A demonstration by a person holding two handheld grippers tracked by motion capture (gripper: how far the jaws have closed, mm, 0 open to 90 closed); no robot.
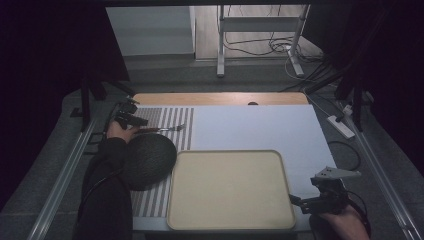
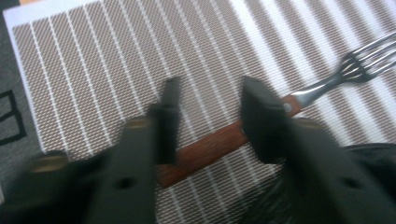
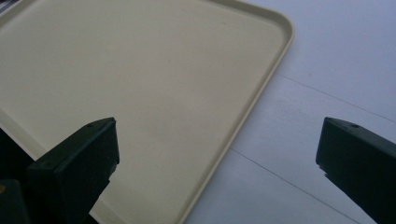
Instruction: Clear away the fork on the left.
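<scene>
A fork (image 2: 210,147) with a reddish wooden handle and metal tines lies on a striped placemat (image 2: 93,70). My left gripper (image 2: 215,105) is low over it, open, with the handle running slantwise across the gap and under the right-hand jaw. In the high view the left gripper (image 1: 142,121) sits at the table's far left, and the fork (image 1: 167,129) points right from it. My right gripper (image 3: 219,158) is wide open and holds nothing, hovering over the corner rim of a beige tray (image 3: 261,93). From above, the right gripper (image 1: 301,194) is beside the tray's (image 1: 230,220) near right corner.
A dark, textured round bowl (image 1: 148,160) rests on the placemat (image 1: 170,117) just in front of the fork, touching the person's left sleeve; its rim (image 2: 369,156) edges the left gripper view. White table covering (image 1: 260,125) lies bare beyond the tray. Metal rails flank the table.
</scene>
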